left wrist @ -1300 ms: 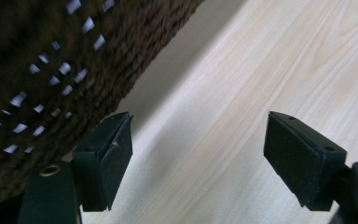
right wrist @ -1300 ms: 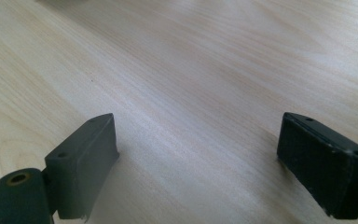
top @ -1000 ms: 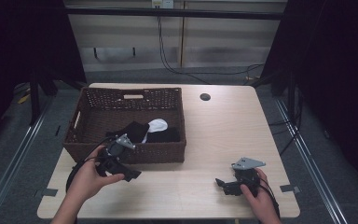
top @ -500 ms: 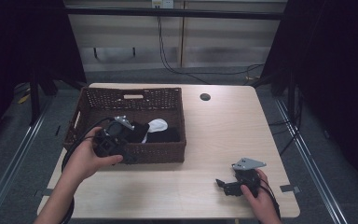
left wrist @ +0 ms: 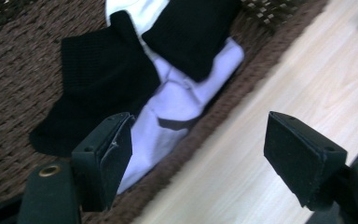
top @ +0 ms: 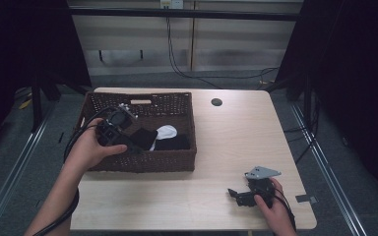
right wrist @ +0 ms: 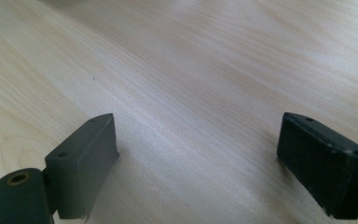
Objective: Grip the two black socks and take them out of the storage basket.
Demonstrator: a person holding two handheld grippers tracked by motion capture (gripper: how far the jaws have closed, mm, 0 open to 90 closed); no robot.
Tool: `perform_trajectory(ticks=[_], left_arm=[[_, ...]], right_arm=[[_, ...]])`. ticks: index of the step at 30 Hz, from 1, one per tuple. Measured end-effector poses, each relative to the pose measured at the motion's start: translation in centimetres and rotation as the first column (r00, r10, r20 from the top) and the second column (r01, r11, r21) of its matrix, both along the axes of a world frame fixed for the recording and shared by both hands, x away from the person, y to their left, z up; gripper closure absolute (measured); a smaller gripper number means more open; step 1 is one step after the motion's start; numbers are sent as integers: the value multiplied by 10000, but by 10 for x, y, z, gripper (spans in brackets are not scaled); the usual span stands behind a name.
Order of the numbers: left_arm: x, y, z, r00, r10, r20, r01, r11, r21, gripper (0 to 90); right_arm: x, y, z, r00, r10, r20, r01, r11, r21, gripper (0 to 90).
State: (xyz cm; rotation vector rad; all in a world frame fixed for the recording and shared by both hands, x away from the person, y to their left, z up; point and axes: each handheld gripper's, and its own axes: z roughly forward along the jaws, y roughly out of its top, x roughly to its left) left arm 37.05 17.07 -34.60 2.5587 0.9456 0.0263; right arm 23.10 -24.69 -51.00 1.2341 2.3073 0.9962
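High view: the left gripper [top: 128, 129], held in the person's left hand [top: 89, 150], hangs over the left half of a dark woven basket [top: 184, 160] at centre left of the frame, above a small heap of socks. The right gripper [top: 236, 194] rests on the pale wooden table [top: 226, 142] at lower right, well apart from the basket, jaws spread wide and empty. Left gripper view: the jaws stand wide apart with nothing between them; in the upper left of the frame lie a black sock [left wrist: 98, 79], a white sock [left wrist: 177, 100] partly under it, and a second black sock [left wrist: 191, 32] laid across the white one, all on the basket floor close to its near wall. The step in hand appears to be the approach to pick a sock out of the basket. The next move likely calls for lowering the left gripper until its jaws straddle one sock's edge, then closing without catching the weave or a neighbouring sock.
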Motion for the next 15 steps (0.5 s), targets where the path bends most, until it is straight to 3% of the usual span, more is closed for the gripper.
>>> perform_trajectory(ticks=[15], left_arm=[[38, -5, -17, 9983, 524, -239, -522, 9986, 116, 231]], right_arm=[[0, 0, 0, 10000, -1, -2, 1, 10000, 2, 114]])
